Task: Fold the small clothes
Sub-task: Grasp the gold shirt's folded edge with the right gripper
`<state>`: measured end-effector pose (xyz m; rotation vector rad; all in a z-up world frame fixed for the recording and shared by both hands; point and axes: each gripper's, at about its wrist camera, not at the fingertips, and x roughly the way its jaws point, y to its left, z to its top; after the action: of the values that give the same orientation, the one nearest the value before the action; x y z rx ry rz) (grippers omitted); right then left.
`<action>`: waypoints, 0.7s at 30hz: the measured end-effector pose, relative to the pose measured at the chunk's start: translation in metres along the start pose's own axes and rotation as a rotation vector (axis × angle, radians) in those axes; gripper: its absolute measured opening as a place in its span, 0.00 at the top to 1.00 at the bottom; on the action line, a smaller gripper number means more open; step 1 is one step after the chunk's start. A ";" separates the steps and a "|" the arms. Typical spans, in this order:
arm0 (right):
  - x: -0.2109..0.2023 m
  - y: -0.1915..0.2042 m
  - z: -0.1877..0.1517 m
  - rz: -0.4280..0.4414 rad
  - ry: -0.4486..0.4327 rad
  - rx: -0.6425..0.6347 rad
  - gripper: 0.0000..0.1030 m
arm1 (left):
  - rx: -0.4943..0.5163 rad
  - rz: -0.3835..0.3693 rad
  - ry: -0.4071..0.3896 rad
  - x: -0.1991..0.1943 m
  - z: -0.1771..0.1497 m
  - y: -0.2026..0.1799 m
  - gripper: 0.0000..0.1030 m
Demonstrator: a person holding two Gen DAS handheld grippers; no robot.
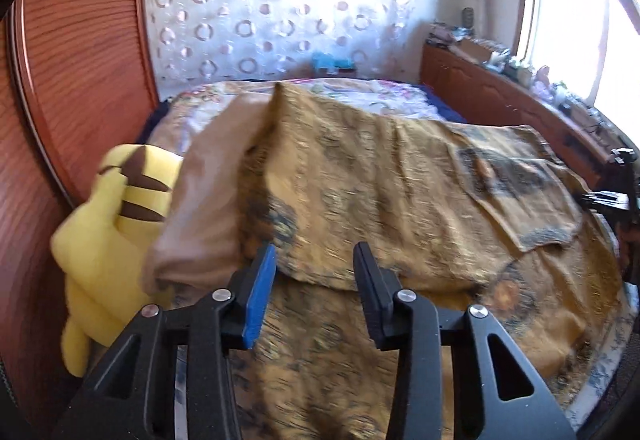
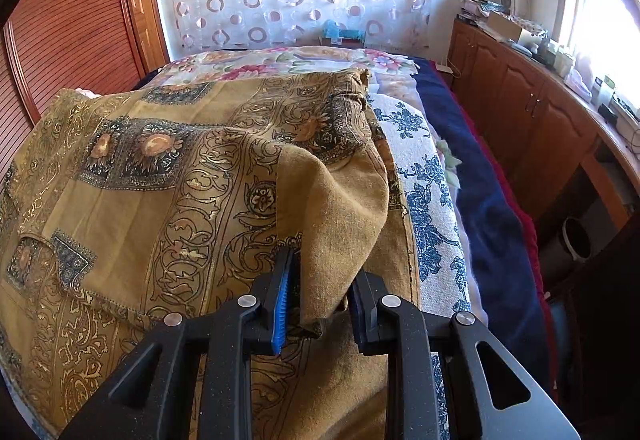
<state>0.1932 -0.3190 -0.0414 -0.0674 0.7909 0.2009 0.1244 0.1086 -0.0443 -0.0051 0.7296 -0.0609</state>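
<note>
An ochre garment (image 2: 168, 175) with dark paisley and medallion print lies spread over the bed. In the left wrist view the same garment (image 1: 400, 191) is folded over itself, with its folded edge running across just beyond my fingertips. My left gripper (image 1: 316, 254) hovers above that edge, its jaws apart and no pad pressing on cloth; this view is blurred. My right gripper (image 2: 324, 272) is shut on a raised bunch of the garment's plain ochre underside (image 2: 336, 207), lifted off the right side of the bed.
A yellow plush toy (image 1: 108, 215) and a beige pillow (image 1: 200, 199) lie at the left by a wooden wardrobe (image 1: 80, 59). Floral bedding (image 2: 428, 199) and a navy blanket (image 2: 488, 207) edge the bed on the right. A cluttered wooden cabinet (image 2: 532, 119) stands beyond.
</note>
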 end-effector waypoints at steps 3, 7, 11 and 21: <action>0.000 0.000 0.000 0.000 0.000 -0.001 0.75 | 0.004 0.025 0.029 0.014 0.003 0.006 0.71; -0.001 -0.001 0.000 -0.002 0.001 -0.004 0.75 | 0.027 0.048 0.055 0.028 0.002 0.008 0.73; 0.000 -0.001 0.000 -0.001 0.000 -0.004 0.75 | 0.046 0.084 0.081 0.037 0.002 0.007 0.73; 0.000 -0.001 0.000 -0.001 0.000 -0.005 0.75 | 0.059 0.115 0.126 0.051 0.000 0.013 0.63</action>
<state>0.1933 -0.3199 -0.0411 -0.0722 0.7907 0.2021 0.1633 0.1187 -0.0787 0.0974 0.8526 0.0277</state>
